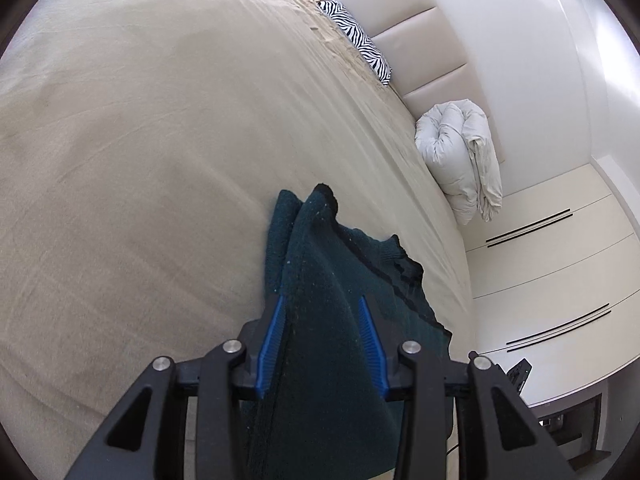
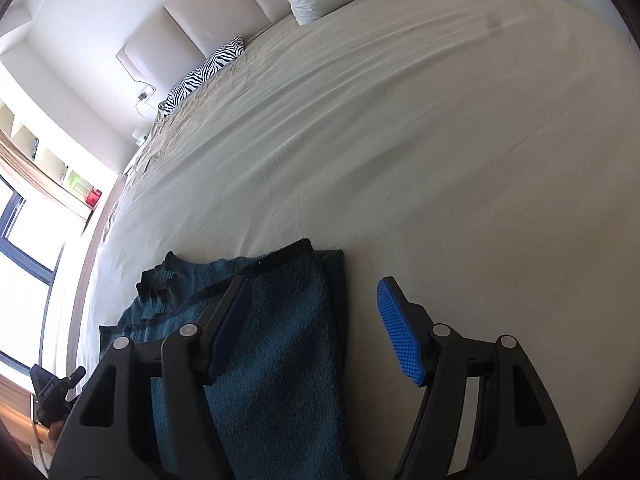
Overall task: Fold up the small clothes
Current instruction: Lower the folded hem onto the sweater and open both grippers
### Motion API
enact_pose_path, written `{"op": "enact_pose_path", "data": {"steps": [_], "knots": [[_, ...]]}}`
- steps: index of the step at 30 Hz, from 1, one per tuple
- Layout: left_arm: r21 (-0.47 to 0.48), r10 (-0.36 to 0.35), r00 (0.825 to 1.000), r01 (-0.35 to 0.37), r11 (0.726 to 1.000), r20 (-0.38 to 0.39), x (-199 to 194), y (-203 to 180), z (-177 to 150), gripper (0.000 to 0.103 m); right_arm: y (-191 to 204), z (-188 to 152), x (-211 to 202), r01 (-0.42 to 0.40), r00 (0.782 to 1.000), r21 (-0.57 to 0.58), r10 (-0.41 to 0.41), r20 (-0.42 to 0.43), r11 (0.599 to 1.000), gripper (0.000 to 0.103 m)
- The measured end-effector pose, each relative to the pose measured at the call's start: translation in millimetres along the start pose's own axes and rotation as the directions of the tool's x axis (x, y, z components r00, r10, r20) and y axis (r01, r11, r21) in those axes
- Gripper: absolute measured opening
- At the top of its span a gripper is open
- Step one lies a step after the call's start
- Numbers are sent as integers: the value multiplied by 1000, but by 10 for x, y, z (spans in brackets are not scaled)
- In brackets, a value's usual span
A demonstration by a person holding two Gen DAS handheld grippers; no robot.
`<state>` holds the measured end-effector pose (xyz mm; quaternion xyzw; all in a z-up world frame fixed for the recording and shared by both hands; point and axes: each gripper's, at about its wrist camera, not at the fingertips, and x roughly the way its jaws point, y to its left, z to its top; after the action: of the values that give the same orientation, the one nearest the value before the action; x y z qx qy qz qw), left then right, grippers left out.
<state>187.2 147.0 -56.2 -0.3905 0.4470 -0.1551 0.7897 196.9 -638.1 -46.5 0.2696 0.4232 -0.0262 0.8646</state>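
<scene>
A dark teal knitted garment [image 1: 320, 280] lies partly folded on the beige bed sheet [image 1: 160, 140]. In the left wrist view, my left gripper [image 1: 322, 300] has its blue-padded fingers on either side of a raised fold of the garment, apparently shut on it. In the right wrist view, the garment [image 2: 276, 340] lies flat under the gripper's left finger [image 2: 232, 312]. My right gripper [image 2: 316, 292] is wide open, with its right finger [image 2: 396, 320] over bare sheet [image 2: 400, 160].
A zebra-print pillow [image 1: 360, 40] and a rolled white duvet [image 1: 460, 152] lie by the padded headboard [image 1: 420, 40]. White drawers [image 1: 560, 260] stand beside the bed. A window [image 2: 24, 260] and shelves are on the far side.
</scene>
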Motion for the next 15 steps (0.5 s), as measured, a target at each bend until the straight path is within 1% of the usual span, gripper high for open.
{"op": "enact_pose_path", "data": {"steps": [4, 8, 10, 12, 13, 14, 15], "knots": [[46, 44, 999, -44, 998, 3, -43, 2, -193, 40, 101, -360, -180, 49, 999, -108, -51, -13, 993, 65], [51, 70, 998, -70, 996, -5, -51, 86, -340, 40, 118, -701, -310, 69, 997, -151, -75, -31, 986, 65], [85, 102, 995, -102, 991, -1, -59, 69, -418, 34, 69, -831, -381, 75, 996, -151, -81, -34, 986, 63], [112, 118, 993, -117, 987, -5, -60, 51, -498, 33, 6, -916, -427, 72, 996, -142, -79, -41, 987, 63], [127, 131, 991, -130, 983, 0, -67, 38, -532, 30, -26, -941, -446, 71, 996, -137, -78, -44, 988, 63], [145, 144, 990, -143, 979, 4, -72, 24, -562, 27, -58, -964, -463, 72, 996, -134, -79, -47, 988, 63], [163, 158, 987, -157, 974, 7, -77, 9, -591, 20, -75, -990, -471, 72, 996, -132, -79, -50, 989, 63]]}}
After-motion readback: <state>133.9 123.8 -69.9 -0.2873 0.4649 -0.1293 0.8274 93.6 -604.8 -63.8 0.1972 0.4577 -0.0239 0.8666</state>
